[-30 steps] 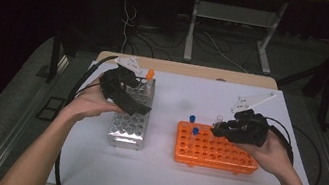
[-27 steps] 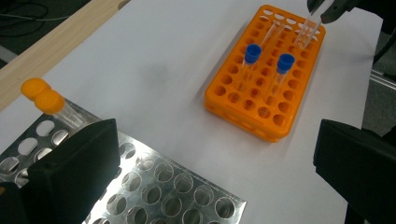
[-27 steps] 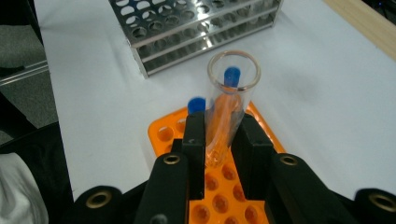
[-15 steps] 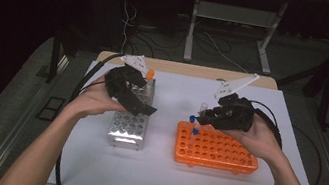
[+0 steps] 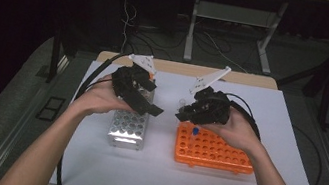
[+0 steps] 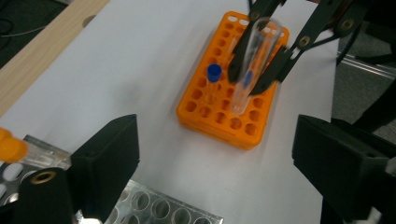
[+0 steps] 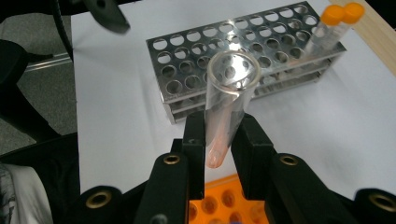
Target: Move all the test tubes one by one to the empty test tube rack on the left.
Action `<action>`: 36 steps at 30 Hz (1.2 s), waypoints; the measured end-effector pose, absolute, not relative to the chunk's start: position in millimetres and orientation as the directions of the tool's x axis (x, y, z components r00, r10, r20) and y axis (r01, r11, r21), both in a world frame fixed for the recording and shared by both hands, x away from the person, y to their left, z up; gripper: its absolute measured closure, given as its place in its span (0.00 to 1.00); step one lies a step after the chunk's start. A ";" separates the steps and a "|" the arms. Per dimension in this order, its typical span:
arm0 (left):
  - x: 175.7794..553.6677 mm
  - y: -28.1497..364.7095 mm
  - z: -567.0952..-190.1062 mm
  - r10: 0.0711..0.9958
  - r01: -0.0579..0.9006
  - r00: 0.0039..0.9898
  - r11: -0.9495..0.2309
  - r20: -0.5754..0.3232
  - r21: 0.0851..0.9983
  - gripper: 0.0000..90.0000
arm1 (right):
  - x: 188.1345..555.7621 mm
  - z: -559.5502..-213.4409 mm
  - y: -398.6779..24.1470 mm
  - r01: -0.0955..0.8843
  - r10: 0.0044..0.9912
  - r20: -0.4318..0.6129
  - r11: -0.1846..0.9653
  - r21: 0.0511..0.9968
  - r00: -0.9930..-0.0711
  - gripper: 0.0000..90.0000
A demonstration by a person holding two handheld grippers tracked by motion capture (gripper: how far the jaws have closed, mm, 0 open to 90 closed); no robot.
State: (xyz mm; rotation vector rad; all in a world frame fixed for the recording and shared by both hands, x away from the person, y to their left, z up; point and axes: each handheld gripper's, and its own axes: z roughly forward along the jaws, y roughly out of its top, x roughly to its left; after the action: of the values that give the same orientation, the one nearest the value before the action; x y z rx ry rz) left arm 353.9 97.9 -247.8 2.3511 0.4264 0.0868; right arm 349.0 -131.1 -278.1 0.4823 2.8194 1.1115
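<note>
A person sits at a white table (image 5: pixel 218 182) holding a gripper in each hand. The right gripper (image 5: pixel 182 114) has its jaws clenched on a clear, uncapped test tube (image 7: pixel 227 105), held roughly upright with its open mouth on top and the pads pressing on its lower half. In the high view the tube (image 5: pixel 181 104) sits above the table between the two racks, just beyond the far left corner of the orange rack (image 5: pixel 216 152). One blue-capped tube (image 5: pixel 195 132) stands in that rack near its left end. The left gripper (image 5: pixel 156 112) hangs over the metal rack (image 5: pixel 127 129) on the left, its jaws spread with nothing between them; they have just been closing a little. An orange-capped tube (image 7: pixel 334 21) stands at the far end of the metal rack.
</note>
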 end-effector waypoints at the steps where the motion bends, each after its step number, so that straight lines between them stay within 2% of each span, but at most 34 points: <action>1: 353.7 96.5 -247.5 0.323 0.275 0.945 -0.681 -0.059 0.679 0.18 | 349.4 -279.1 -128.1 0.257 0.308 0.046 0.692 0.675 -0.950 0.83; 11: 353.1 85.3 -244.4 0.243 0.215 0.969 -0.735 -0.046 0.643 0.48 | 349.3 -288.3 -101.6 0.236 0.267 0.055 0.715 0.658 -0.962 0.83; 22: 354.2 83.3 -250.7 0.219 0.202 0.975 -0.770 -0.046 0.606 0.81 | 348.9 -293.4 -83.7 0.218 0.239 0.060 0.714 0.666 -0.969 0.83; 28: 356.4 85.1 -251.1 0.215 0.200 0.975 -0.773 -0.048 0.602 0.83 | 350.7 -295.1 -82.0 0.226 0.244 0.068 0.709 0.668 -0.967 0.81; 36: 368.2 99.2 -249.5 0.268 0.246 0.962 -0.756 -0.056 0.607 0.83 | 354.6 -289.5 -100.7 0.260 0.299 0.066 0.677 0.688 -0.952 0.66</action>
State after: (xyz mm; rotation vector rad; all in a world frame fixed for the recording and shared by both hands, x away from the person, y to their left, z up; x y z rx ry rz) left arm 368.2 99.2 -249.5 2.4602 0.3596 0.0449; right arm 354.6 -100.7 -289.5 0.4716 2.8289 1.1486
